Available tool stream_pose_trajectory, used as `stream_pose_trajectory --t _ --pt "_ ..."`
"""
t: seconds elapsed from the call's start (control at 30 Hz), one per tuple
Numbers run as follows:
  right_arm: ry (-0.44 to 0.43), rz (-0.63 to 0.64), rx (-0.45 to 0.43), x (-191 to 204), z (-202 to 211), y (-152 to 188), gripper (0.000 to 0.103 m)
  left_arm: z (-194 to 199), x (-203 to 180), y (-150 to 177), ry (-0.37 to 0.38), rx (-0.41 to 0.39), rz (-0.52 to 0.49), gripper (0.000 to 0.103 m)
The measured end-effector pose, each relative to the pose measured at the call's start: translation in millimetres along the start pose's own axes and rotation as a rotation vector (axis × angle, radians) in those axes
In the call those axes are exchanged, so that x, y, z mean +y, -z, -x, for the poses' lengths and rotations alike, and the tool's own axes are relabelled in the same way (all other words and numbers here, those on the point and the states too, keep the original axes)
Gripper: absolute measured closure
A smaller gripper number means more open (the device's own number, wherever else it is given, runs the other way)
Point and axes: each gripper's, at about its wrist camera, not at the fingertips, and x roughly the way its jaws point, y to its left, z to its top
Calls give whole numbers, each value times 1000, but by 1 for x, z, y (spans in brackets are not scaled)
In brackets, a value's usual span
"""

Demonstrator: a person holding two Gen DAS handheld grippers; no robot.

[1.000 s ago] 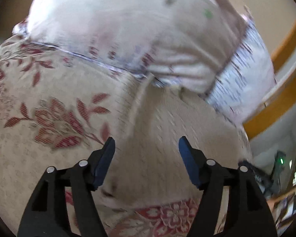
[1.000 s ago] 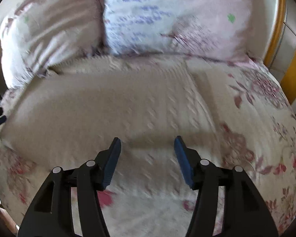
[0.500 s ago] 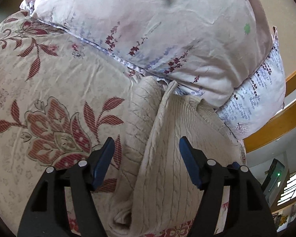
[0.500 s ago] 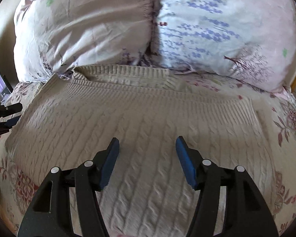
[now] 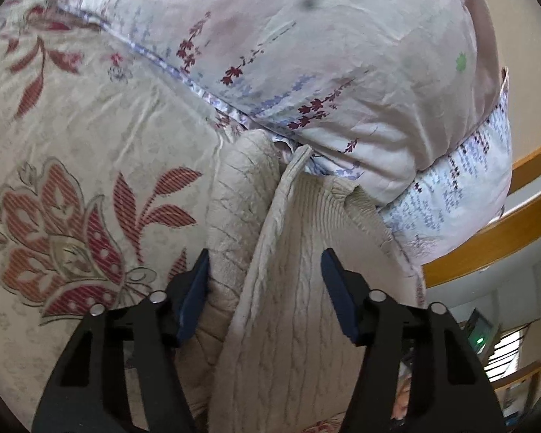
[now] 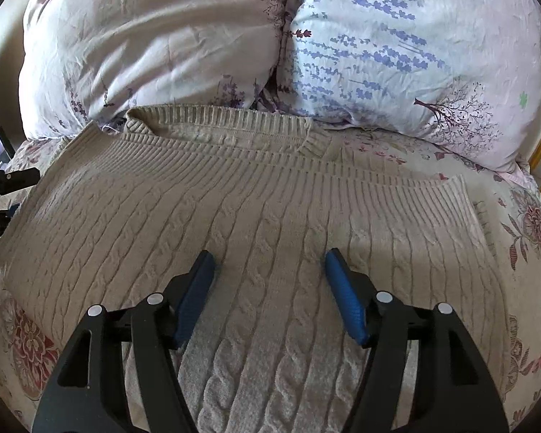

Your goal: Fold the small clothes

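Observation:
A beige cable-knit sweater point(image 6: 256, 216) lies spread flat on the flowered bedspread, its ribbed neck at the pillows. My right gripper point(image 6: 268, 270) is open and hovers low over the sweater's middle. In the left wrist view the sweater's left edge point(image 5: 270, 245) is doubled over in a raised fold. My left gripper point(image 5: 265, 274) is open with that fold between its jaws. The left gripper also shows at the far left edge of the right wrist view point(image 6: 3, 187).
Two flowered pillows point(image 6: 162, 36) point(image 6: 414, 47) lie against the headboard just behind the sweater. The flowered bedspread point(image 5: 72, 180) stretches left of the sweater. A wooden bed frame point(image 5: 494, 231) runs along the right side.
Both grippers have moved forward and lower onto the sweater. The left one has closed in around the folded edge. Both stay open.

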Motion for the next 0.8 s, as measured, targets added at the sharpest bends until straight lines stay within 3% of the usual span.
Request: stream_pose_trajectory --t 0.13,0.23,0.3,0.33,0.67,0.8 --pt "0 9 -3 1 0 1 36 -5 3 1 35 19 40 57" --pt "-2 11 -3 1 0 0 36 -6 4 2 42 24 50 59" --pt "-3 10 -3 1 0 0 36 -7 3 3 44 29 57 69" --pt "-2 10 -2 2 0 0 36 -8 3 3 58 37 66 81" --pt "-11 18 1 2 -1 -1 35 11 -66 1 176 -35 -48 86" --pt "-72 -17 4 -12 9 0 35 9 -106 7 236 -31 -82 86"
